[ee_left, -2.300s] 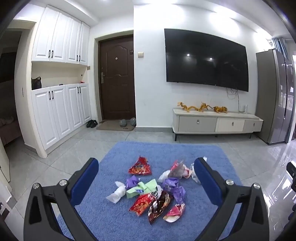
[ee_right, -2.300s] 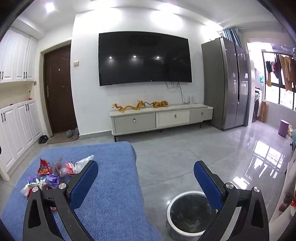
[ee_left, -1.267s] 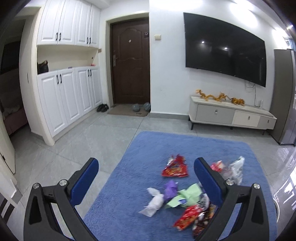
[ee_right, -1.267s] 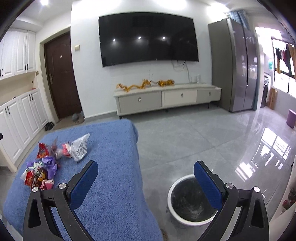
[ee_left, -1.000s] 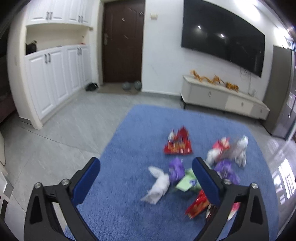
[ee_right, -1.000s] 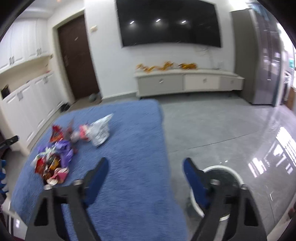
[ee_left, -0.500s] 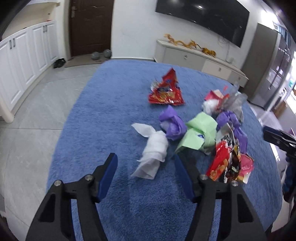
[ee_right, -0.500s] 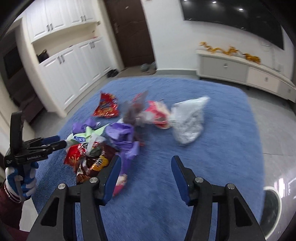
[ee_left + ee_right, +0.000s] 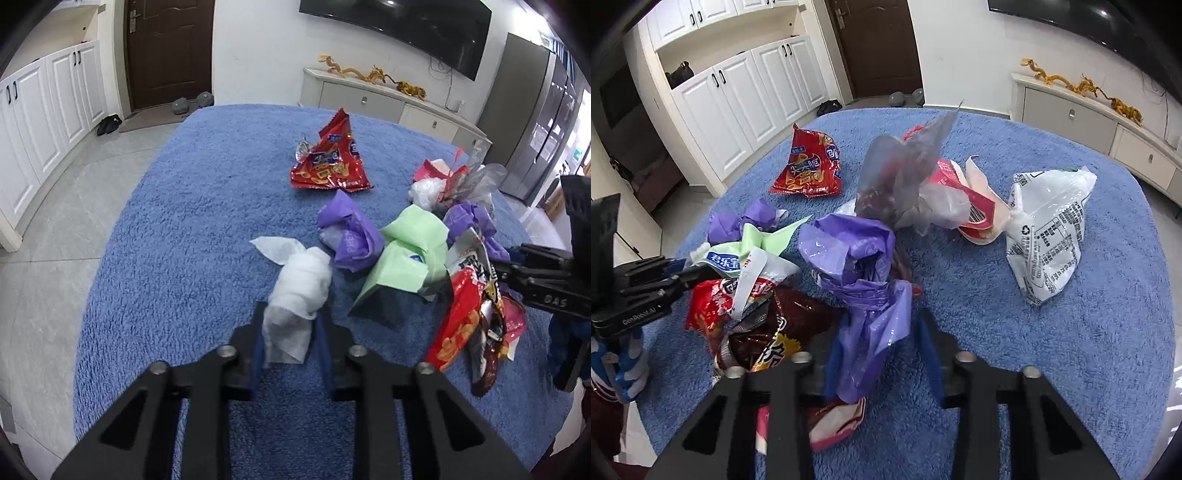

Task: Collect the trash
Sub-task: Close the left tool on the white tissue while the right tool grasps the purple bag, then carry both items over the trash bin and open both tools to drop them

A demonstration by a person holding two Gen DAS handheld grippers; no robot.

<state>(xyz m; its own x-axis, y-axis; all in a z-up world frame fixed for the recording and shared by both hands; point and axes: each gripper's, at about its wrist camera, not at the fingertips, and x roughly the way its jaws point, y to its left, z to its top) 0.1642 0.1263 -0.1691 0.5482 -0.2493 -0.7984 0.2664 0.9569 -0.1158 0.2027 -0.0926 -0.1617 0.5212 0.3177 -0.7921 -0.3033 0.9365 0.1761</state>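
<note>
Trash lies in a pile on a blue fleece-covered table (image 9: 192,229). My left gripper (image 9: 290,343) is shut on a crumpled white tissue (image 9: 295,291) at the pile's near left edge. My right gripper (image 9: 879,350) has its jaws around the lower end of a purple plastic bag (image 9: 860,266), narrowed but with a gap on the right side. Other trash: a red snack bag (image 9: 328,162), a purple wad (image 9: 351,236), a green paper (image 9: 406,254), red and brown wrappers (image 9: 753,317), a white printed bag (image 9: 1049,236) and a grey clear bag (image 9: 905,173).
The right gripper's body shows at the right edge of the left wrist view (image 9: 546,280); the left gripper's body shows at the left of the right wrist view (image 9: 635,291). White cabinets (image 9: 746,92), a brown door (image 9: 170,51) and a TV console (image 9: 369,99) stand beyond the table.
Both grippers moved down to the pile and narrowed. The left one closed on the white tissue; the right one closed in around the purple bag.
</note>
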